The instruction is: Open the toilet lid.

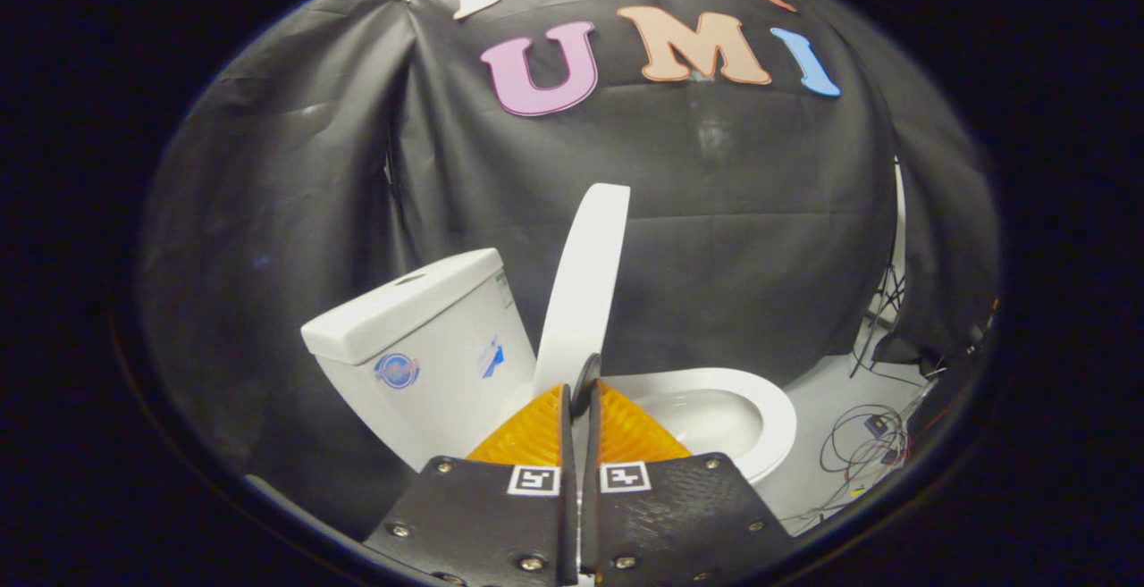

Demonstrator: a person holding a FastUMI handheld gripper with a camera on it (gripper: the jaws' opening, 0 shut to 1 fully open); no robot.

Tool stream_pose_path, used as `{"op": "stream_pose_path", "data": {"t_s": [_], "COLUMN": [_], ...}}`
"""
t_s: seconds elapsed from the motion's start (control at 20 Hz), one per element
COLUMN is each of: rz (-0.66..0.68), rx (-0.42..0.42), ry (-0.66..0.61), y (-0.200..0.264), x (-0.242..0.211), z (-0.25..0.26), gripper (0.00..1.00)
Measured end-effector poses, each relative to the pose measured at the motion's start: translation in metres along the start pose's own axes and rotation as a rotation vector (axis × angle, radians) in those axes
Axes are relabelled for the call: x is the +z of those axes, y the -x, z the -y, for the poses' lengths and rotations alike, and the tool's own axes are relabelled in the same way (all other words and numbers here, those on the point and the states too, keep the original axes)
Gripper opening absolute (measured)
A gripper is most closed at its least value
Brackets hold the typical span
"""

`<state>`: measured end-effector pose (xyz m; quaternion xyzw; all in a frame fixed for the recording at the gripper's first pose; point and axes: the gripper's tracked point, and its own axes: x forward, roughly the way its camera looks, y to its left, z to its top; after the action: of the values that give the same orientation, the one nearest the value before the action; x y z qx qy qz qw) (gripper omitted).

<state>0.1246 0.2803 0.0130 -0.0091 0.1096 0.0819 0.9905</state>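
A white toilet lid point(585, 279) stands raised nearly upright, seen edge-on, between the white tank point(420, 346) and the bowl's seat rim point(760, 408). My gripper point(583, 390) has its two orange ribbed fingers point(532, 435) pressed on either side of the lid's lower edge, so it is shut on the lid. A small dark round pad on the lid shows right at the fingertips. The bowl's opening lies beyond the fingers, beside the lid.
Black cloth hangs behind and beside the toilet. Loose cables point(862, 444) lie on the pale floor past the bowl, and more cords hang near the cloth's edge point(885, 301).
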Motion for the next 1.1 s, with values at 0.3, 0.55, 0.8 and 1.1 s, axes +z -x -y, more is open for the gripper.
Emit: {"op": "stream_pose_path", "data": {"t_s": [0.3, 0.55, 0.8, 1.1], "rz": [0.007, 0.023, 0.045, 0.078], "rx": [0.053, 0.083, 0.101, 0.127], "ry": [0.018, -0.007, 0.007, 0.023], "y": [-0.003, -0.005, -0.008, -0.012], "x": [0.005, 0.008, 0.010, 0.009], "z": [-0.020, -0.029, -0.047, -0.070], "gripper": [0.03, 0.02, 0.02, 0.02]}}
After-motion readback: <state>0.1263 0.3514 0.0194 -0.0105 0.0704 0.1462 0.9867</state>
